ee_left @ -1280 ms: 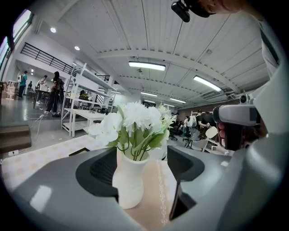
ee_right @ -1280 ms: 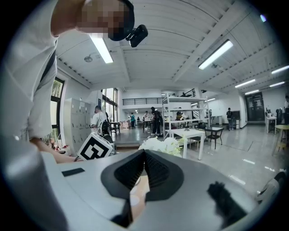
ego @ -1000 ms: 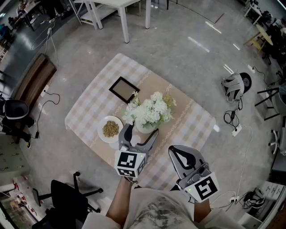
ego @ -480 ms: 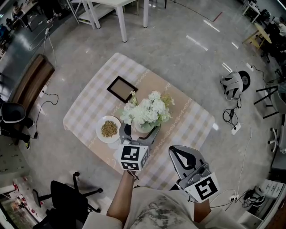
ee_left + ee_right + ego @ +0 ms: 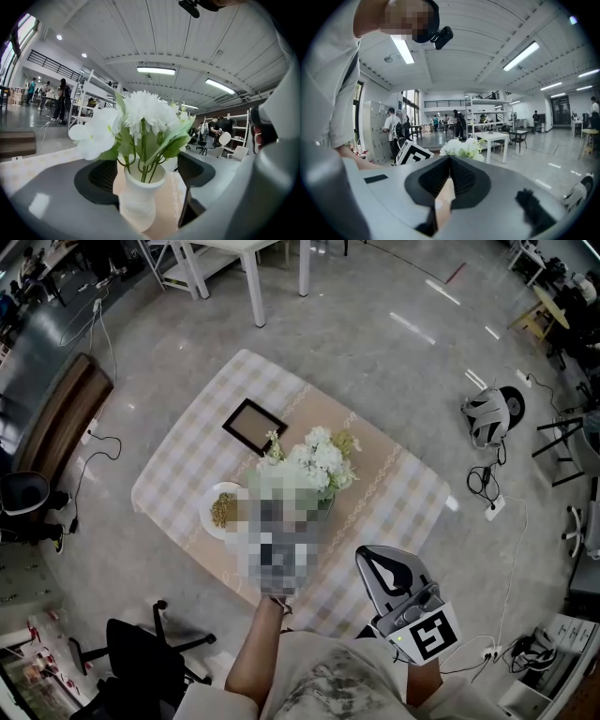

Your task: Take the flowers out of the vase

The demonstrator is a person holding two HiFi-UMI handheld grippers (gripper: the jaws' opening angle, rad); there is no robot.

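right gripper [image 5: 450,161]: jaws together, nothing btwn | flowers [image 5: 461,147]: white, just beyond tips | white table [image 5: 494,137]: farther, right of flowers | people [image 5: 457,123]: far bkgd

Left tongs [image 5: 147,171], jaws just narrowing, straddle the vase [image 5: 137,204]; right tongs [image 5: 449,161] closed.

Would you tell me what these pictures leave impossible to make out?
Vase: head view, a blurred patch mostly covers it.
Plate, its contents: head view, too small to name.
Picture frame, its picture: head view, too small.
Flowers, their stems: right gripper view, behind the shut right gripper.
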